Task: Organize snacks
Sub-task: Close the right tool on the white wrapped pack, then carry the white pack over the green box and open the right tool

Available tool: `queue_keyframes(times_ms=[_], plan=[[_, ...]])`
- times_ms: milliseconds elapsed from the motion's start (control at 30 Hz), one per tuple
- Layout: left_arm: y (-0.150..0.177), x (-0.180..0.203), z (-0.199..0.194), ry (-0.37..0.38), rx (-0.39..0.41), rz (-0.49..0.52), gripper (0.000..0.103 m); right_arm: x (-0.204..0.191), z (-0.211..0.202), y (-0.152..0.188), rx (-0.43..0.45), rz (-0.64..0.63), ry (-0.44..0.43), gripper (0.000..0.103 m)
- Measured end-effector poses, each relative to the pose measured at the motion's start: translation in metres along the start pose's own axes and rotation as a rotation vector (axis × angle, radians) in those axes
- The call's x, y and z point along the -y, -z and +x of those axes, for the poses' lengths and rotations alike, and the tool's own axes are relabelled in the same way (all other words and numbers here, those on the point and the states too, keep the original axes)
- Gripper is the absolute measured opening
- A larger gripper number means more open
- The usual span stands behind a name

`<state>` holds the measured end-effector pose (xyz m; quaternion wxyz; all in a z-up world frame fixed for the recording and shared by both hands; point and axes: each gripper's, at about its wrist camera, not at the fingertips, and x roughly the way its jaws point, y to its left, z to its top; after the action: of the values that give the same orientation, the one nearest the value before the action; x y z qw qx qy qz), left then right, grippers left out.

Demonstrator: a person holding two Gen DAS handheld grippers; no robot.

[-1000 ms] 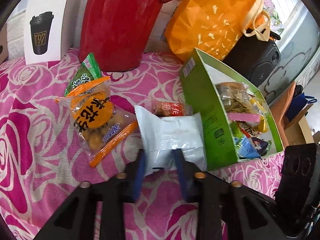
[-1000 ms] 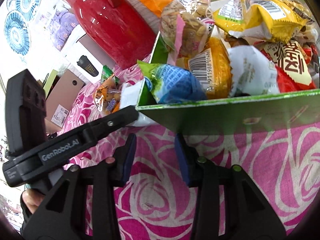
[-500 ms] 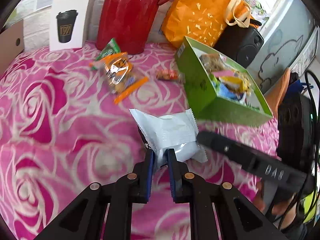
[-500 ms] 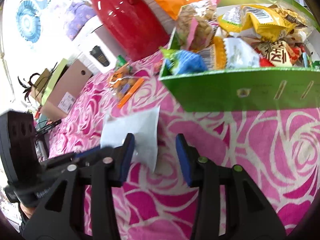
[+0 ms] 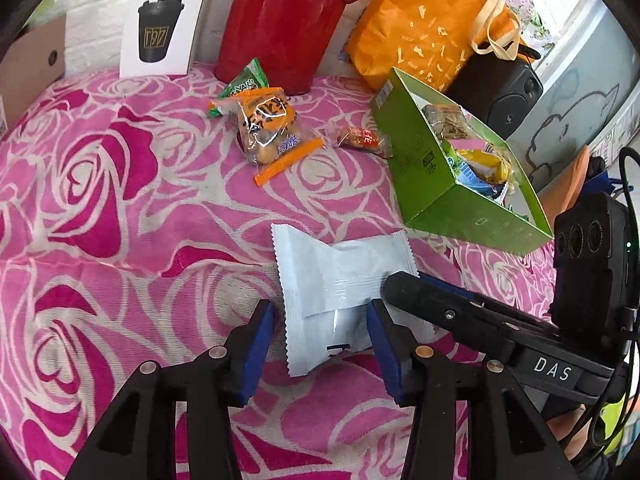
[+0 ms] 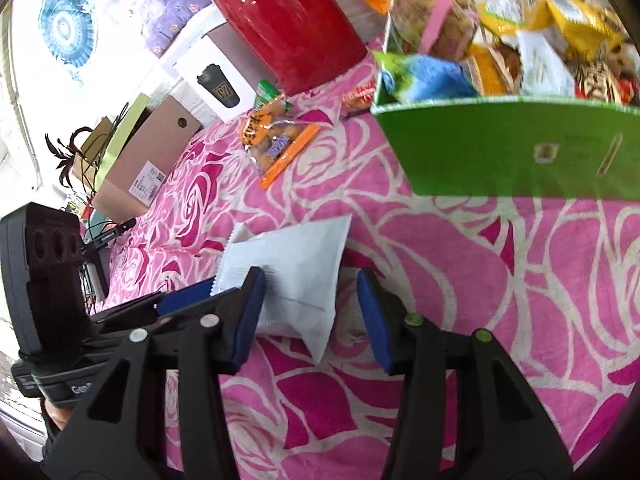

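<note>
left tongs (image 5: 322,344) have just been opening, the pale blue packet (image 5: 340,292) lying loose between them on the table (image 5: 120,240); right tongs (image 6: 310,312) part open, gripping nothing.

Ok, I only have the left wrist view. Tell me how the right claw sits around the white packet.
Observer: The right claw has just been opening; the white packet lies between its pads, the right pad clear of it.
Operator: Now describe the table's far left.
Observer: A brown carton shows a printed label on its side.
Operator: Check the wall behind it.
Observer: Blue paper fans hang there.
</note>
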<state>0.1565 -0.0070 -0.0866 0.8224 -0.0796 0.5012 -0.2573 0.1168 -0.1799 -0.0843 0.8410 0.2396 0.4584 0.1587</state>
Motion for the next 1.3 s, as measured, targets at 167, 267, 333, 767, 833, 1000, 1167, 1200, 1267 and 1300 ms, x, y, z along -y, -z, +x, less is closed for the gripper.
queue_keyframes(times_ms=[167, 267, 333, 767, 833, 1000, 1167, 1200, 1267, 1300], plan=[[0.001, 0.007, -0.005, 0.025, 0.008, -0.007, 0.026, -0.007, -0.004, 0.001, 0.0, -0.031, -0.038, 0.027], [-0.001, 0.022, -0.016, 0.023, 0.037, 0.02, 0.026, -0.015, -0.021, 0.002, 0.049, -0.064, -0.019, 0.027], [-0.005, 0.033, -0.025, 0.027, 0.059, 0.042, 0.026, -0.017, -0.035, 0.0, 0.084, -0.071, -0.019, 0.027], [-0.049, 0.147, -0.031, 0.141, 0.119, 0.247, 0.026, 0.026, -0.142, -0.025, 0.329, -0.01, 0.072, 0.027], [-0.054, 0.168, -0.021, 0.156, 0.109, 0.277, 0.026, 0.037, -0.156, -0.028, 0.352, 0.001, 0.105, 0.027], [-0.065, 0.214, 0.009, 0.202, 0.082, 0.327, 0.026, 0.073, -0.181, -0.035, 0.398, 0.051, 0.159, 0.027], [-0.076, 0.242, 0.034, 0.225, 0.049, 0.357, 0.026, 0.108, -0.196, -0.042, 0.423, 0.097, 0.182, 0.027], [-0.078, 0.247, 0.039, 0.226, 0.044, 0.365, 0.026, 0.115, -0.198, -0.044, 0.426, 0.103, 0.186, 0.027], [-0.08, 0.257, 0.048, 0.227, 0.032, 0.378, 0.026, 0.126, -0.201, -0.047, 0.431, 0.107, 0.191, 0.028], [-0.082, 0.261, 0.054, 0.227, 0.026, 0.384, 0.026, 0.13, -0.201, -0.049, 0.433, 0.108, 0.193, 0.028]])
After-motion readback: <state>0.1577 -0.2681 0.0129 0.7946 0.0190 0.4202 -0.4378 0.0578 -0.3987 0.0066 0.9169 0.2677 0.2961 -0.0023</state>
